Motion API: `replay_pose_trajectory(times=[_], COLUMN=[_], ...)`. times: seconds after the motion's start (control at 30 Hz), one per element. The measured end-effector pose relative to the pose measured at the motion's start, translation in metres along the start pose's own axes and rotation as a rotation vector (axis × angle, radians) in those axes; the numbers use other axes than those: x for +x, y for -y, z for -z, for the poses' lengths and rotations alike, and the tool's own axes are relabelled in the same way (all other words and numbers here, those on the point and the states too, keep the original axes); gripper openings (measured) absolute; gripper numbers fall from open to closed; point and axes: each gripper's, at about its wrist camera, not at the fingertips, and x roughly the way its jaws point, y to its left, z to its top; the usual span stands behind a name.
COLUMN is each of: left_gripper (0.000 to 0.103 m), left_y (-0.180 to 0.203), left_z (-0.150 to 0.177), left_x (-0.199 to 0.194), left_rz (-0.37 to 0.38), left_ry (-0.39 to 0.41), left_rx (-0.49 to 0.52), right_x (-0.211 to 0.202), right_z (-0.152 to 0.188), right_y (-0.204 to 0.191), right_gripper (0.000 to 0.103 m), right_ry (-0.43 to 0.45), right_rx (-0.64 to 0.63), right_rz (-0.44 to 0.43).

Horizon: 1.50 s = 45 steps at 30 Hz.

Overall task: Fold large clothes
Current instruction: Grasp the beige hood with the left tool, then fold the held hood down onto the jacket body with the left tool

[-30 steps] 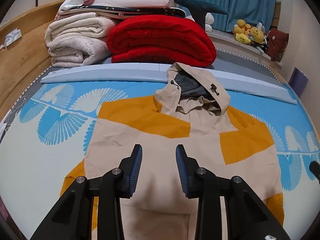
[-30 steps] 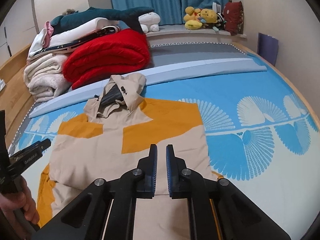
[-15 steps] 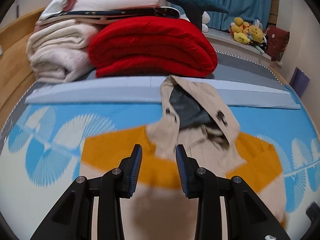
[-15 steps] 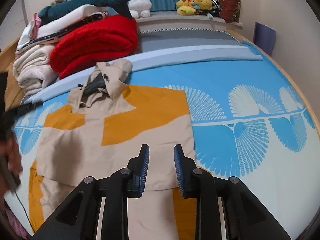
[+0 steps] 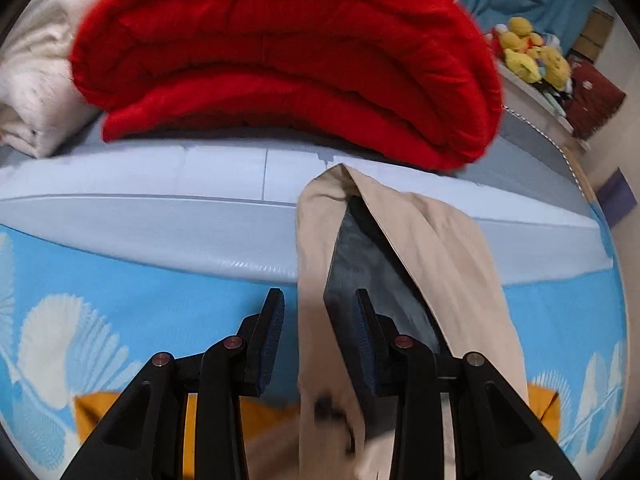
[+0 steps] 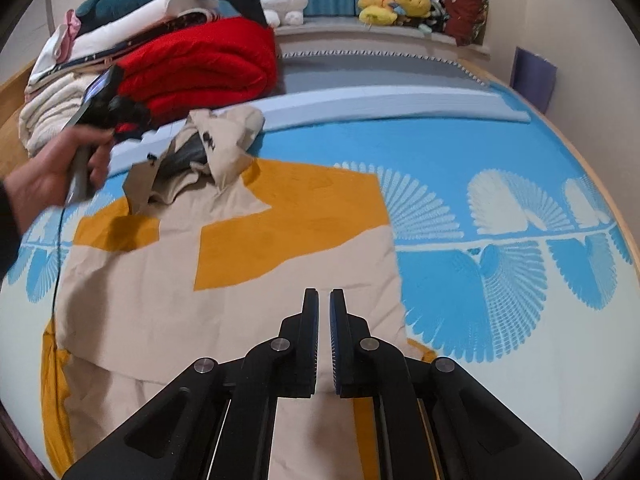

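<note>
A beige and orange hooded jacket (image 6: 224,280) lies flat, front up, on the blue patterned bed cover (image 6: 500,152). Its hood (image 5: 440,248) points toward the folded bedding, with the dark lining showing. My left gripper (image 5: 318,320) is open and straddles the hood's left edge; the pads do not press on it. In the right wrist view a hand (image 6: 44,176) holds that gripper by the hood (image 6: 212,136). My right gripper (image 6: 324,308) hovers over the jacket's lower right part. Its jaws are closing to a thin slit, and I see nothing between them.
A folded red quilt (image 5: 280,60) and cream blankets (image 5: 28,80) are stacked just beyond the hood, behind a pale blue folded mat (image 5: 140,200). Plush toys (image 6: 384,0) line the far ledge. A wooden bed rim (image 6: 592,168) runs along the right.
The left gripper swept forward from the jacket's chest up to the hood and lower. The right gripper's jaws opened briefly, then closed again, and it dropped a little toward the jacket.
</note>
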Motion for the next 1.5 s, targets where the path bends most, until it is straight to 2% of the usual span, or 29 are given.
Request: replay_pose_trajectory(times=[0.2, 0.33, 0.37, 0.4, 0.5, 0.6, 0.7, 0.77, 0.83, 0.9, 0.97, 1.0, 1.03, 1.07, 1.17, 1.23, 1.3, 1.37, 1.43, 1.5], left_gripper=[0.032, 0.031, 0.019, 0.001, 0.001, 0.001, 0.001, 0.001, 0.001, 0.001, 0.005, 0.010, 0.010, 0.010, 0.010, 0.012, 0.019, 0.019, 0.022, 0.028], left_y=[-0.007, -0.009, -0.009, -0.009, 0.000, 0.021, 0.048, 0.062, 0.064, 0.059, 0.045, 0.032, 0.011, -0.001, -0.031, -0.040, -0.041, -0.048, -0.065, -0.074], left_z=[-0.013, -0.010, -0.007, -0.003, 0.005, 0.021, 0.062, 0.119, 0.176, 0.256, 0.308, 0.328, 0.344, 0.348, 0.340, 0.333, 0.326, 0.319, 0.316, 0.315], left_x=[0.046, 0.067, 0.071, 0.074, 0.053, -0.005, -0.096, -0.166, -0.209, -0.240, -0.242, -0.240, -0.238, -0.238, -0.252, -0.257, -0.250, -0.226, -0.204, -0.187], left_rz=[0.008, -0.042, -0.045, -0.022, -0.015, 0.052, 0.133, 0.175, 0.189, 0.174, 0.147, 0.136, 0.131, 0.130, 0.080, 0.096, 0.119, 0.125, 0.182, 0.209], left_ry=[-0.080, -0.121, -0.141, -0.171, -0.127, -0.034, 0.116, 0.220, 0.260, 0.248, 0.160, 0.098, 0.018, -0.023, -0.045, -0.018, -0.020, -0.083, -0.140, -0.182], left_rx=[-0.063, -0.071, -0.072, -0.068, -0.018, 0.069, 0.240, 0.381, 0.488, 0.598, 0.631, 0.588, 0.471, 0.384, 0.136, 0.058, 0.023, -0.056, -0.185, -0.287], right_x=[0.014, 0.019, 0.020, 0.020, 0.018, 0.010, 0.001, -0.006, -0.015, -0.026, -0.039, -0.044, -0.049, -0.053, -0.059, -0.060, -0.058, -0.052, -0.042, -0.023], right_z=[0.003, 0.005, 0.005, 0.005, 0.003, 0.000, -0.004, -0.006, -0.009, -0.013, -0.016, -0.017, -0.017, -0.017, -0.017, -0.017, -0.016, -0.015, -0.013, -0.010], right_y=[-0.002, 0.002, 0.003, 0.005, 0.012, 0.014, 0.014, 0.014, 0.013, 0.014, 0.016, 0.017, 0.018, 0.018, 0.018, 0.014, 0.008, 0.000, -0.007, -0.016], right_gripper=[0.007, 0.007, 0.007, 0.007, 0.007, 0.007, 0.007, 0.007, 0.007, 0.007, 0.007, 0.007, 0.007, 0.008, 0.015, 0.022, 0.027, 0.032, 0.043, 0.046], right_ry=[-0.031, -0.044, -0.046, -0.047, -0.044, -0.027, -0.005, 0.012, 0.035, 0.065, 0.106, 0.124, 0.138, 0.149, 0.163, 0.166, 0.159, 0.137, 0.101, 0.038], right_rx=[-0.018, -0.015, -0.013, -0.010, 0.020, 0.021, 0.037, 0.041, 0.049, 0.066, 0.088, 0.098, 0.109, 0.123, 0.155, 0.163, 0.161, 0.159, 0.161, 0.166], right_rz=[0.014, 0.023, 0.027, 0.031, 0.038, 0.035, 0.024, 0.016, 0.004, -0.016, -0.039, -0.048, -0.052, -0.060, -0.103, -0.140, -0.181, -0.244, -0.302, -0.359])
